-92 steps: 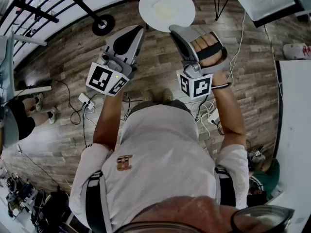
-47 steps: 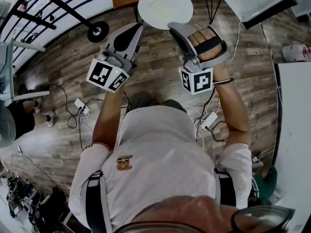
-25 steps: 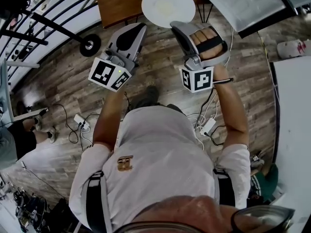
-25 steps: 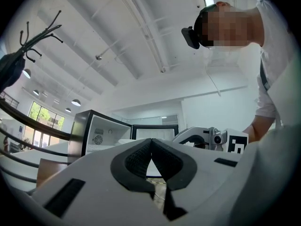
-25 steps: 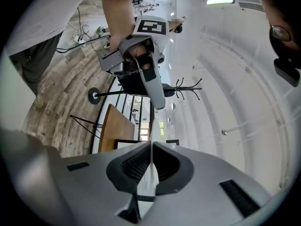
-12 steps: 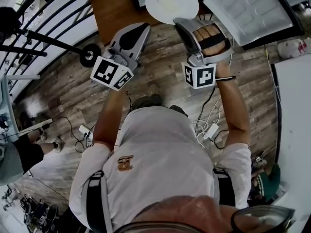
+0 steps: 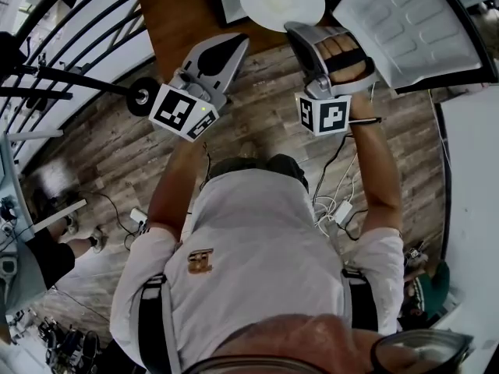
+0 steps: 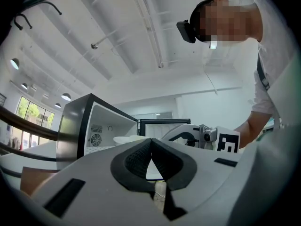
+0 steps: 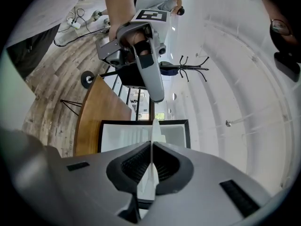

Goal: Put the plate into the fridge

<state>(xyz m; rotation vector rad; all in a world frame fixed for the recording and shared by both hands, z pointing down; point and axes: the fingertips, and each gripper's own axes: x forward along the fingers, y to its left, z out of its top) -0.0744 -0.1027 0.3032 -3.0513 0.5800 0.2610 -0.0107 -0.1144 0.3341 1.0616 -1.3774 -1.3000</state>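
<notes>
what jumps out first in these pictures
The white plate at the top centre of the head view, pinched by its rim in the right hand-held gripper. Just ahead of it a small fridge stands open on a wooden table, its door swung out to the right. The left hand-held gripper is shut and empty alongside.

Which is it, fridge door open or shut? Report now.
Open. The fridge door is swung wide, its moulded inner shelves showing, and the white fridge interior lies exposed in the right gripper view.
</notes>
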